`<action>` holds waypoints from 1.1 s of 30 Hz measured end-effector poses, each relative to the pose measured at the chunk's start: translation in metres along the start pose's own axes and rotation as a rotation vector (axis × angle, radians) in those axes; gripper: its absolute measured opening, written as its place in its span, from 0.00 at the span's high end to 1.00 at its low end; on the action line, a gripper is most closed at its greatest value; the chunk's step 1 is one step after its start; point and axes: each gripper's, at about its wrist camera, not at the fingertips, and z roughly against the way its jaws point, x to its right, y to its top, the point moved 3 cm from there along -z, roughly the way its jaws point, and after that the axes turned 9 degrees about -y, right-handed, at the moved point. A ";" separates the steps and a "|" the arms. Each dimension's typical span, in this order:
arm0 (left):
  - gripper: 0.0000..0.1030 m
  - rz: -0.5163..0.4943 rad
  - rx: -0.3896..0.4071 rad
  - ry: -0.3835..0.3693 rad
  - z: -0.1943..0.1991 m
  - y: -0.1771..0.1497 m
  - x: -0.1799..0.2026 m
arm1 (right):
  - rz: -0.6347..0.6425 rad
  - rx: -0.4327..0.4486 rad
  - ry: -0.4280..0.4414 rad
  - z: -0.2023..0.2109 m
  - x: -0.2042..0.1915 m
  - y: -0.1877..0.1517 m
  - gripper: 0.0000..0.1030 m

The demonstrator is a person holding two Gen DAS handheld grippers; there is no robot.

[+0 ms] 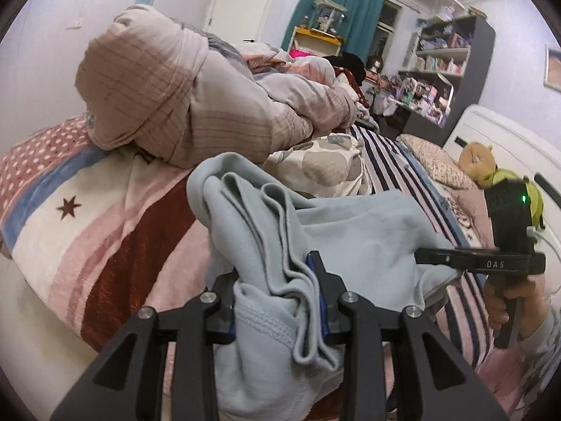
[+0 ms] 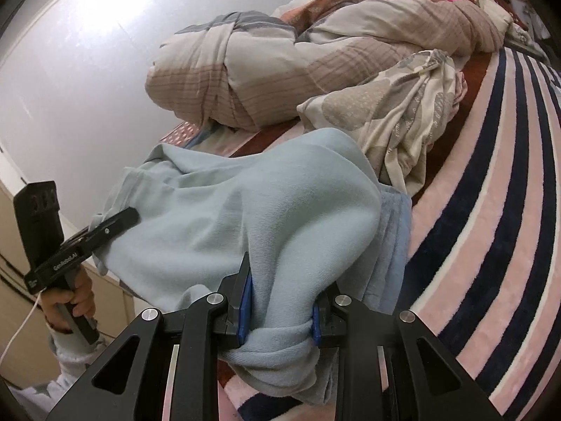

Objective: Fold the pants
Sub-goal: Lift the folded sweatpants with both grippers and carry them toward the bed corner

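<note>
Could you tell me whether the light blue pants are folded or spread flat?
Neither: the pants hang bunched between the left gripper and right gripper, both clamping gathered layers.

In my left wrist view, the pants (image 1: 280,245) fill the lower centre, bunched between my left gripper (image 1: 277,291) and my right gripper (image 1: 420,256) at right. The bed (image 1: 105,217) lies under them. The rolled duvet (image 1: 182,98) sits behind, upper left; a pillow (image 1: 322,165) lies just beyond the pants; shelves (image 1: 441,70) stand upper right.
</note>
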 end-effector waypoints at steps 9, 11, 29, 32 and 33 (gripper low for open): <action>0.72 -0.040 -0.041 0.008 -0.015 0.001 0.006 | -0.011 0.012 -0.007 0.016 0.005 0.001 0.80; 0.70 -0.025 -0.047 0.020 -0.023 -0.003 -0.002 | 0.009 -0.003 -0.034 0.008 0.006 -0.002 0.80; 0.69 0.025 -0.063 0.060 -0.037 -0.006 -0.014 | 0.045 -0.004 -0.086 -0.009 0.003 -0.005 0.73; 0.66 0.023 -0.061 0.069 -0.034 -0.006 -0.011 | 0.054 -0.005 -0.096 -0.005 0.001 -0.005 0.72; 0.64 0.025 -0.060 0.074 -0.033 -0.005 -0.010 | 0.055 -0.005 -0.096 -0.004 0.001 -0.006 0.72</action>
